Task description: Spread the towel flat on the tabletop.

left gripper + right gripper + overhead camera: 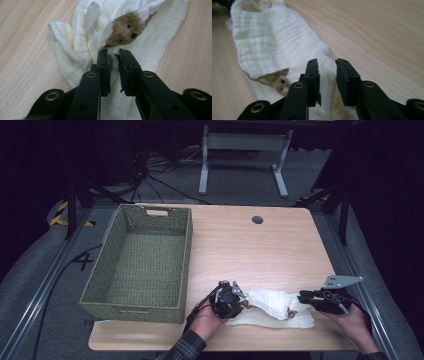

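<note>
From the high view I see the crumpled cream-white muslin cloth with a brown animal-face print (pixel 272 309) lying near the front edge of the pale wooden table (pixel 250 245), right of the empty olive-green woven basket (pixel 142 265). My left gripper (pixel 243 301) sits at the cloth's left end and my right gripper (pixel 302 297) at its right end. I judge the cloth light, limp and easy to bunch; it should not slip from rubber pads, but it will sag and fold wherever I don't support it, so taking an edge or corner at each end looks the best hold.

In the left gripper view, the jaws stand narrowly apart, with only a slim gap between the pads (pixel 106 72). They hover over a raised fold of the cloth (pixel 82 50), just below the brown face print (pixel 126 31). I can't tell whether any fabric is pinched between them; the gap looks clear, so I take it they grip nothing yet.

In the right gripper view, the jaws are a bit wider, a moderate gap between the pads (pixel 344 80), and they hold nothing. They sit low over the near end of the cloth (pixel 269 45), with another brown printed patch (pixel 277 81) just to their left. The cloth's hem beside that patch looks a good place to close on.
</note>
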A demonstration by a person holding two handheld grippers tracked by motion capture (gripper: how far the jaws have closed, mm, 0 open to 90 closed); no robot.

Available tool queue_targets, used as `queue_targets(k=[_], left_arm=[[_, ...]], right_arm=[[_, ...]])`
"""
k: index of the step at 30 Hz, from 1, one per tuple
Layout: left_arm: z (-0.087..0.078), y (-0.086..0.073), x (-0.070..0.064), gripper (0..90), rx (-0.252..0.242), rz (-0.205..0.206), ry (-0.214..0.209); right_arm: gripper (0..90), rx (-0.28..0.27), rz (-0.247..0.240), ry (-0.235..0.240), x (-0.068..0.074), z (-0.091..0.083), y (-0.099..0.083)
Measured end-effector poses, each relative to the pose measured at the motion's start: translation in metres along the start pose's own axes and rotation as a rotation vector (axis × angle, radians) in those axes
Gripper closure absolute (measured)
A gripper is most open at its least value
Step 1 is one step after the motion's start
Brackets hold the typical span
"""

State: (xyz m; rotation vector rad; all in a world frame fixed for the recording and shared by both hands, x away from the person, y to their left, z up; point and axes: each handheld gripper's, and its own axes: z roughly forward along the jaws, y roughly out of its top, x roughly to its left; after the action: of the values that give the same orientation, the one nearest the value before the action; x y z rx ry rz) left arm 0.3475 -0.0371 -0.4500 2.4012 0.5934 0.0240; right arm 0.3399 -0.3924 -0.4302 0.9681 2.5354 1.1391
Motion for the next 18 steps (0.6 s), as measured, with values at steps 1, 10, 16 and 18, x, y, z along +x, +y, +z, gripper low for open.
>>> queue_targets(k=[1, 10, 16, 18], left_arm=[[0.000, 0.000, 0.000, 78.6, 0.000, 0.002, -0.001], [-0.011, 0.001, 0.000, 69.3, -0.010, 0.008, -0.002], [-0.035, -0.002, 0.003, 64.2, -0.110, -0.017, 0.029], [-0.036, -0.002, 0.006, 64.2, -0.122, -0.021, 0.027]], right_arm=[[70.5, 0.013, 0.005, 0.010, -0.001, 0.005, -0.002], [87.8, 0.028, -0.001, 0.018, -0.002, 0.010, -0.006], [88.1, 0.026, -0.002, 0.004, -0.004, 0.006, -0.008], [88.1, 0.018, 0.007, -0.009, -0.007, 0.003, -0.010]])
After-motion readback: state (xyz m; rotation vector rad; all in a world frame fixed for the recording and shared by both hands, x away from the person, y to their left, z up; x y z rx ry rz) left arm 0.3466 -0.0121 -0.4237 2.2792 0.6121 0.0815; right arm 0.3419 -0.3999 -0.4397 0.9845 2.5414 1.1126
